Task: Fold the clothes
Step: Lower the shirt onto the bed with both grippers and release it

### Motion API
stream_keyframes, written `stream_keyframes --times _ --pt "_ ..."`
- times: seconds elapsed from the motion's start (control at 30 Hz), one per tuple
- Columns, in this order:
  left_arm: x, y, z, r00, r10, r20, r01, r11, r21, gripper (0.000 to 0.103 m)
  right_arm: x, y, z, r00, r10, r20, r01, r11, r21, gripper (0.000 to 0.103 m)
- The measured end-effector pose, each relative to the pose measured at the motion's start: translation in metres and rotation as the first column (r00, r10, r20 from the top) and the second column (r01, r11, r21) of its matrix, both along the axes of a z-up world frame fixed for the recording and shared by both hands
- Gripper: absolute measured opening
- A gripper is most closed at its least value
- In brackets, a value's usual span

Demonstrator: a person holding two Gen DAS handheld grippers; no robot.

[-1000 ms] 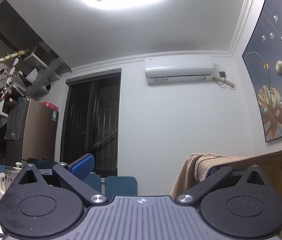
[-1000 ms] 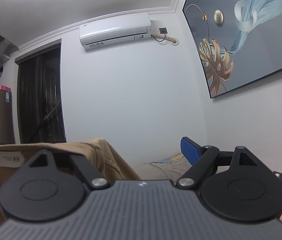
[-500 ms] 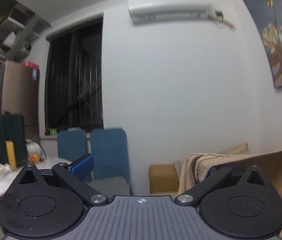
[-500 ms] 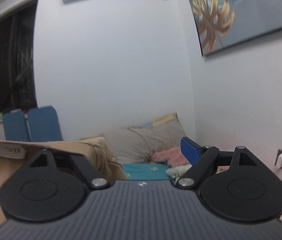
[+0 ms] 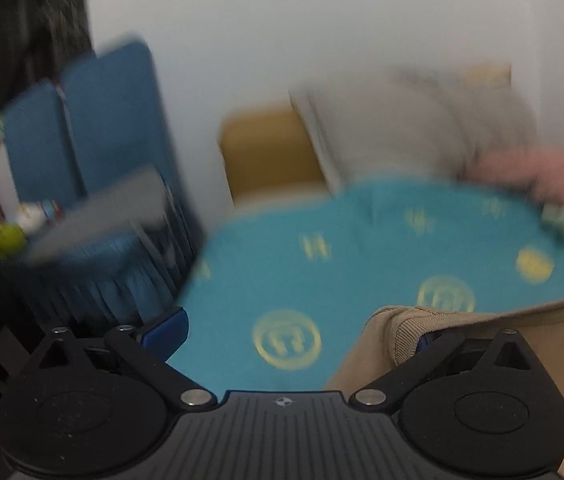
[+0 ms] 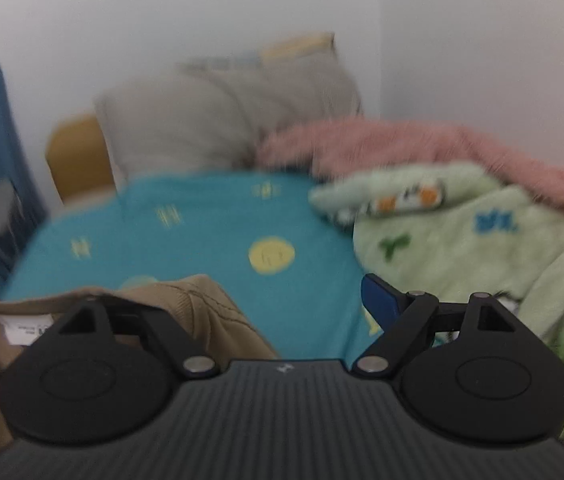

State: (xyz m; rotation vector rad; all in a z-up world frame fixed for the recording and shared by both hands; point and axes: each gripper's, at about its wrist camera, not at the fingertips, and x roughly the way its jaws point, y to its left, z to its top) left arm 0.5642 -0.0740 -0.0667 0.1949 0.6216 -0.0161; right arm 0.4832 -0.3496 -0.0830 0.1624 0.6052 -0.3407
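Left gripper (image 5: pixel 293 332): jaws spread wide. One blue-padded finger (image 5: pixel 164 330) stands free at the left; the other is wrapped in the ribbed edge of the tan garment (image 5: pixel 477 332), so the cloth hangs off that single finger rather than being pinched between the two.

Right gripper (image 6: pixel 282 304): same arrangement, mirrored. Its blue finger (image 6: pixel 379 300) is bare on the right, and the finger on the left is buried under the tan garment (image 6: pixel 198 300). Jaws wide apart.

The garment stretches between the two grippers, above the teal bedsheet (image 6: pixel 210 236) with yellow prints. A white label (image 6: pixel 22 328) shows on its inner face; the same label appears at the right edge of the left wrist view.

Surroundings: grey pillow (image 6: pixel 234 116) against the wall, pink fluffy blanket (image 6: pixel 421 144) and pale green patterned blanket (image 6: pixel 473 232) on the right side of the bed, blue chairs (image 5: pixel 94 120) beside it. Both views are motion-blurred; finer detail cannot be read
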Motion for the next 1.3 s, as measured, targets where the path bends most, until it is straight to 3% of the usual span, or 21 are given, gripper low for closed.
stream_keyframes --times 0.07,0.17,0.27,0.3,0.4,0.43,0.5,0.63,0.73,0.83,0.9,0.93,1.03,1.1,1.3 --pt "0.023 -0.003 -0.037 0.994 -0.010 -0.106 0.009 1.000 -0.011 0.102 0.022 -0.001 -0.032 0.994 0.027 -0.102 -0.029 0.999 -0.019 0.083" --pt "0.047 -0.005 -0.065 0.969 -0.056 -0.242 0.063 0.998 0.019 0.101 0.046 -0.002 -0.061 0.960 0.090 -0.265 -0.094 0.996 -0.005 0.083" --pt "0.064 -0.017 -0.077 0.908 -0.103 -0.406 0.136 0.989 0.053 0.102 0.065 0.001 -0.068 0.904 0.185 -0.384 -0.190 0.981 0.026 0.083" --pt "0.067 -0.016 -0.077 0.882 -0.137 -0.450 0.165 0.986 0.025 0.102 0.070 0.004 -0.067 0.881 0.221 -0.419 -0.230 0.973 0.030 0.083" --pt "0.068 -0.012 -0.060 0.854 -0.197 -0.482 0.201 0.979 -0.045 0.103 0.080 0.013 -0.061 0.815 0.324 -0.481 -0.321 0.943 0.091 0.084" --pt "0.064 -0.011 -0.055 0.852 -0.228 -0.472 0.223 0.973 -0.067 0.103 0.080 0.015 -0.057 0.812 0.347 -0.469 -0.331 0.936 0.119 0.084" --pt "0.056 -0.008 -0.046 0.850 -0.283 -0.445 0.264 0.959 -0.105 0.103 0.073 0.018 -0.046 0.839 0.364 -0.406 -0.329 0.931 0.155 0.083" --pt "0.011 0.007 -0.026 0.921 -0.261 -0.289 0.244 0.965 -0.093 0.103 0.046 0.017 -0.034 0.916 0.315 -0.249 -0.265 0.940 0.215 0.084" --pt "-0.045 0.024 -0.010 0.962 -0.219 -0.164 0.203 0.973 -0.109 0.103 0.024 0.013 -0.040 0.927 0.278 -0.250 -0.197 0.931 0.307 0.084" --pt "-0.113 0.048 0.010 0.984 -0.163 -0.074 0.152 0.980 -0.126 0.103 0.004 0.032 -0.040 0.916 0.202 -0.347 -0.178 0.979 0.100 0.084" --pt "-0.168 0.066 0.020 0.994 -0.110 -0.030 0.105 0.986 -0.133 0.103 -0.019 0.056 -0.032 0.942 0.149 -0.300 -0.197 0.971 -0.135 0.084" --pt "-0.197 0.075 0.026 0.995 -0.096 -0.011 0.093 0.985 -0.144 0.103 -0.032 0.064 -0.027 0.955 0.143 -0.258 -0.195 0.963 -0.188 0.084" --pt "-0.276 0.106 0.034 0.998 -0.061 0.035 0.067 0.977 -0.203 0.103 -0.076 0.076 -0.006 0.980 0.163 -0.116 -0.178 0.975 -0.134 0.084" --pt "-0.315 0.121 0.038 0.999 -0.030 0.037 0.038 0.972 -0.234 0.103 -0.113 0.082 0.011 0.984 0.176 -0.038 -0.177 0.984 -0.029 0.084" --pt "-0.391 0.135 0.050 0.997 -0.074 0.009 0.074 0.962 -0.264 0.103 -0.254 0.112 0.052 0.968 0.219 0.122 -0.233 0.965 0.116 0.084"
